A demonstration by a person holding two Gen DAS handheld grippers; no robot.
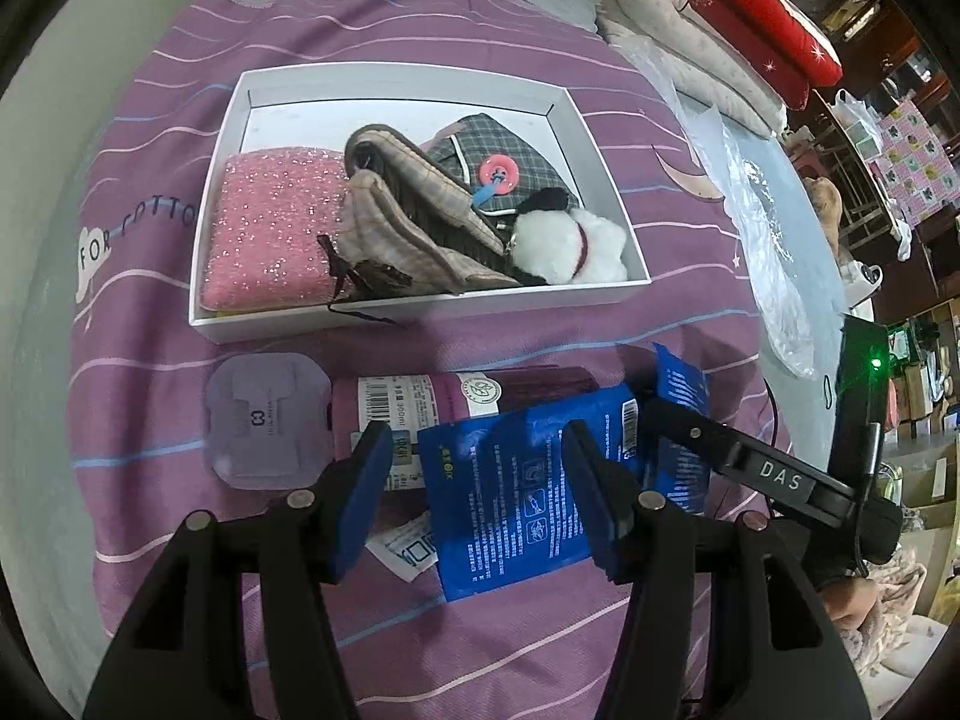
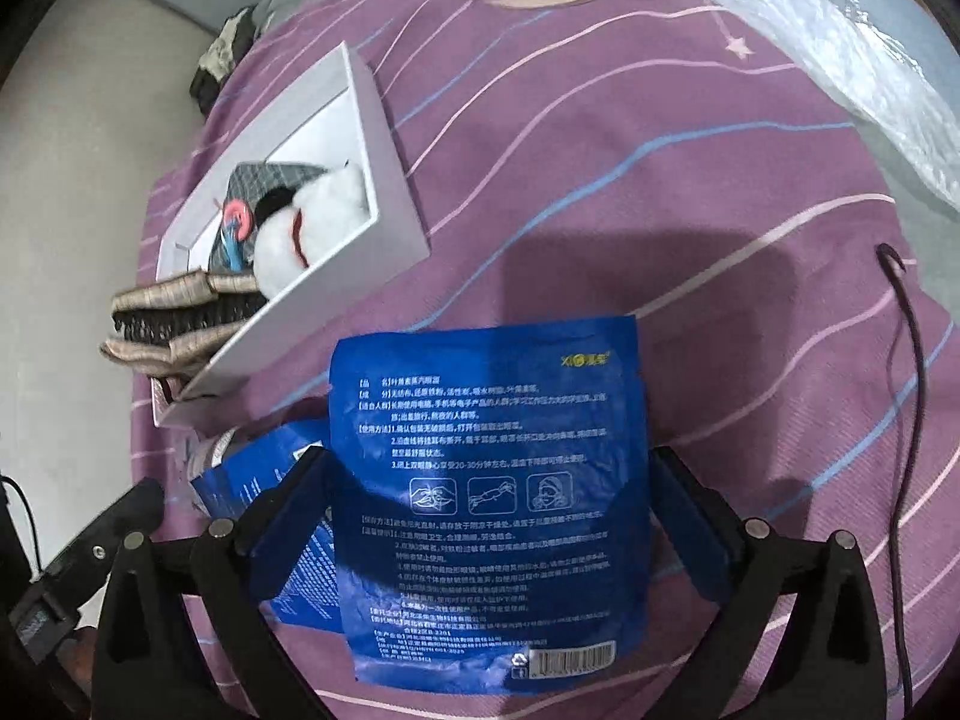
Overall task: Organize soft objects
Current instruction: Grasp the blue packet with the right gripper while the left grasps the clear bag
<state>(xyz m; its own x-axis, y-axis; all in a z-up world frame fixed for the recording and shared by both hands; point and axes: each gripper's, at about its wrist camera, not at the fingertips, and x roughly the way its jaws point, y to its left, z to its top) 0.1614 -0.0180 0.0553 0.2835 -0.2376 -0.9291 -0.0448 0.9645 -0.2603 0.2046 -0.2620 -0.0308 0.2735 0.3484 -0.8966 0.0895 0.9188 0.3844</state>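
A white box on the purple bedspread holds a pink glittery cloth, a checked pouch, a grey plaid piece with a pink button and a panda plush. In front of the box lie a lavender case, a purple bottle and two blue packets. My left gripper is open over one blue packet, with its pads not pressing on it. My right gripper stands wide open astride the other blue packet, which lies flat on the bedspread.
A clear plastic bag lies to the right of the box. A dark cable runs down the bedspread on the right. Folded bedding and a red cushion sit at the far edge, with cluttered shelves beyond.
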